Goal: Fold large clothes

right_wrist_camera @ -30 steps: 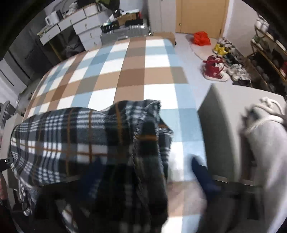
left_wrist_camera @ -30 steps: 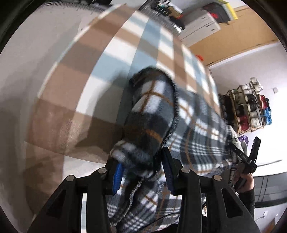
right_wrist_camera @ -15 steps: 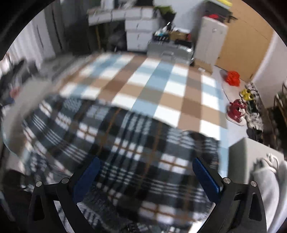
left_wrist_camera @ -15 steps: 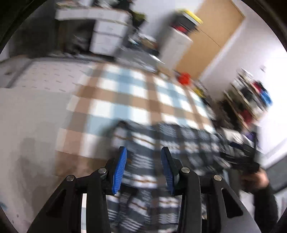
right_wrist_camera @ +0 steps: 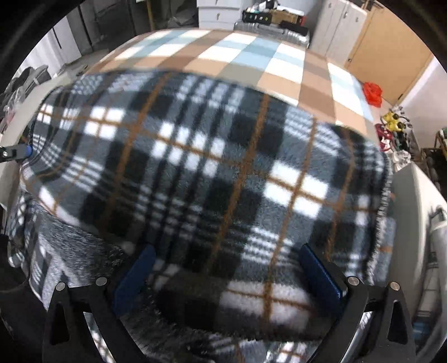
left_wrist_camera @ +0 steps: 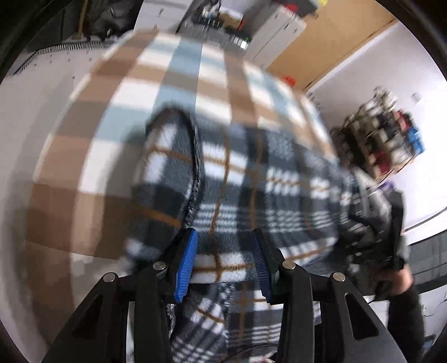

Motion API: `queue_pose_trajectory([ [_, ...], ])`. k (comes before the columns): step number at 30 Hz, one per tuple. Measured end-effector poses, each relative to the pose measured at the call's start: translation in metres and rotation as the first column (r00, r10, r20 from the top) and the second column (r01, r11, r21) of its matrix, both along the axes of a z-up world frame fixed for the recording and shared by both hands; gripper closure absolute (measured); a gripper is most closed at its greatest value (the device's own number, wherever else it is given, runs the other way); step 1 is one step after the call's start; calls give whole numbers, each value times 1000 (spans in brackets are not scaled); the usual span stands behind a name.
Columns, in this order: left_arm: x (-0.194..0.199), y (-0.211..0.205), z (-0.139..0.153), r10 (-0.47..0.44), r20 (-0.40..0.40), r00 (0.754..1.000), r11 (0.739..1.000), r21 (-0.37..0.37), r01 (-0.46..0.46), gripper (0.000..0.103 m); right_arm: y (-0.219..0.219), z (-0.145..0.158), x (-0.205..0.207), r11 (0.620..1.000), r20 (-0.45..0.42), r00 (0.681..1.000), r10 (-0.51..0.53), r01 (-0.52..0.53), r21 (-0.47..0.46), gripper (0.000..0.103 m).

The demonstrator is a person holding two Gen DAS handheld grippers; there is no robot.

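Note:
A black, white and orange plaid fleece garment (right_wrist_camera: 212, 178) lies folded over on a bed with a tan, white and blue checked cover (right_wrist_camera: 251, 55). My right gripper (right_wrist_camera: 227, 275) is open wide, its blue pads low over the garment's near edge. My left gripper (left_wrist_camera: 223, 262) is open, its pads either side of the fleece (left_wrist_camera: 251, 190), with a folded edge raised ahead of it. The right gripper and the hand holding it show at the right of the left wrist view (left_wrist_camera: 380, 231). The left gripper's tip shows at the far left of the right wrist view (right_wrist_camera: 16, 152).
White drawer units (right_wrist_camera: 218, 11) and a silver case (right_wrist_camera: 268, 28) stand behind the bed. A wooden door (right_wrist_camera: 391, 50), a red object (right_wrist_camera: 371, 93) and shoes (right_wrist_camera: 394, 131) are on the right. A shoe rack (left_wrist_camera: 385, 139) stands by the white wall.
Both grippers let go of the fleece and opened. The garment went from hanging bunched in the jaws to lying spread flat on the bed. Both grippers have moved down close over it.

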State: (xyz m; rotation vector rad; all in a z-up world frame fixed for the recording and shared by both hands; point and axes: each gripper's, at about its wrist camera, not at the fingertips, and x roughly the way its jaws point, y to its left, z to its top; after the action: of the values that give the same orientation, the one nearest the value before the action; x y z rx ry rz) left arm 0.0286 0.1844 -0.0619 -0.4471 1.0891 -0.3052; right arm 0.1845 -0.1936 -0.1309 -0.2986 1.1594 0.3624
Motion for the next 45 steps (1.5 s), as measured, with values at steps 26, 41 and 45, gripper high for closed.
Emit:
queue_pose_trajectory([
  [26, 41, -3, -21, 43, -241, 970, 997, 77, -25, 89, 0, 32, -107, 610, 4, 997, -80, 46, 791, 0],
  [41, 4, 52, -21, 81, -34, 996, 847, -525, -87, 93, -5, 29, -110, 582, 5, 995, -105, 57, 811, 0],
  [45, -2, 77, -92, 136, -141, 981, 769, -609, -194, 93, -2, 24, -107, 590, -13, 994, -112, 77, 803, 0],
])
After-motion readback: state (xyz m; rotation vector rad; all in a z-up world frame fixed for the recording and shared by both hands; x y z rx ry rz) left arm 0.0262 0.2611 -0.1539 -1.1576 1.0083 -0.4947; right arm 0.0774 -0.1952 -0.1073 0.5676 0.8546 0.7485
